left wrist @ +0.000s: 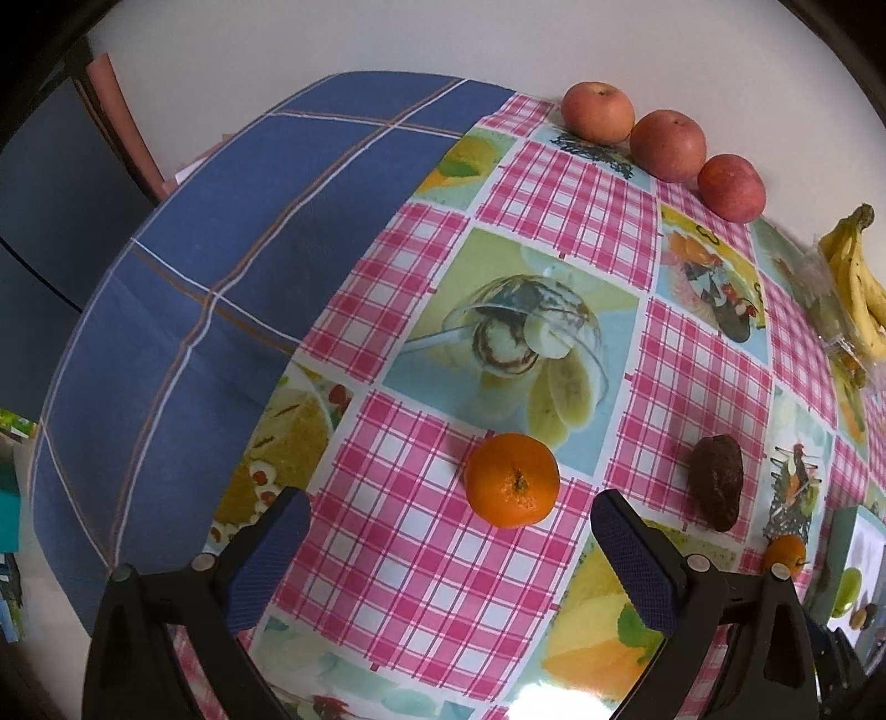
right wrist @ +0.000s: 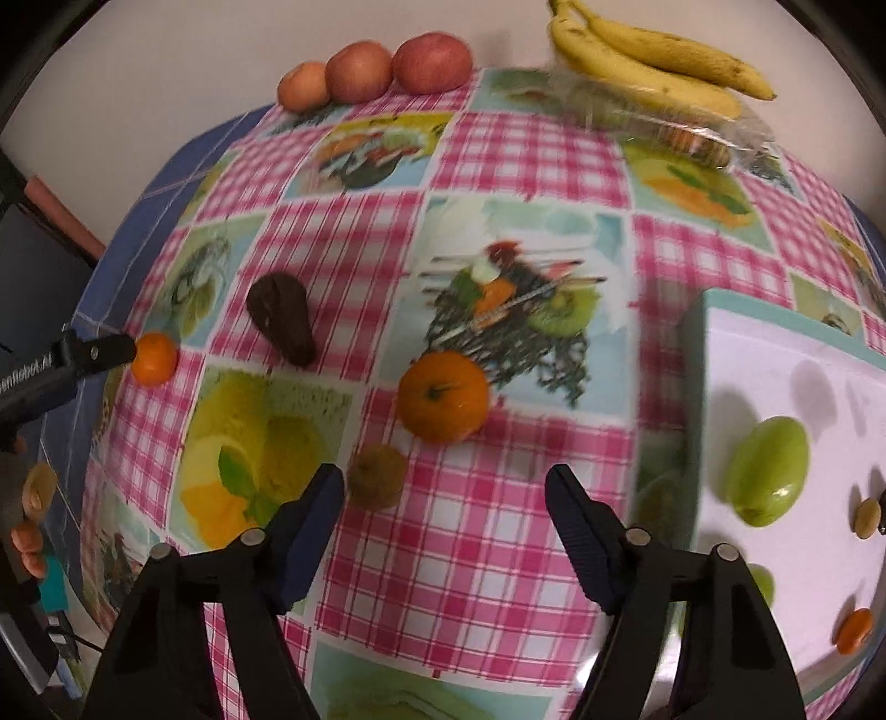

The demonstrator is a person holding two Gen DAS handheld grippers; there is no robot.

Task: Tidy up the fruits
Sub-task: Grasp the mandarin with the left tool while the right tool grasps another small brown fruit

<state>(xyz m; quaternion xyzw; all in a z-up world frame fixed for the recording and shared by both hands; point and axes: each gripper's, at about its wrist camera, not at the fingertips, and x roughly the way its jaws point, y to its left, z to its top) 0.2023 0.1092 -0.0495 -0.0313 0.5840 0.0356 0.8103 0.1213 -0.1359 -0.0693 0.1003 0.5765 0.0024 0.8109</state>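
While both grippers' fingers gape empty, 3 apples line the table's far edge.

Motion-blurred bananas; white tray cropped by the right edge.

A plain off-white wall rises directly behind the surface, which is covered by a glossy oilcloth in pink-and-white check with printed dessert and fruit panels. A blue plaid cloth with thin white and brown lines hangs over its far left side. Overhead light glares on the near edge. Beyond the left edge stands dark furniture with a reddish-brown frame.
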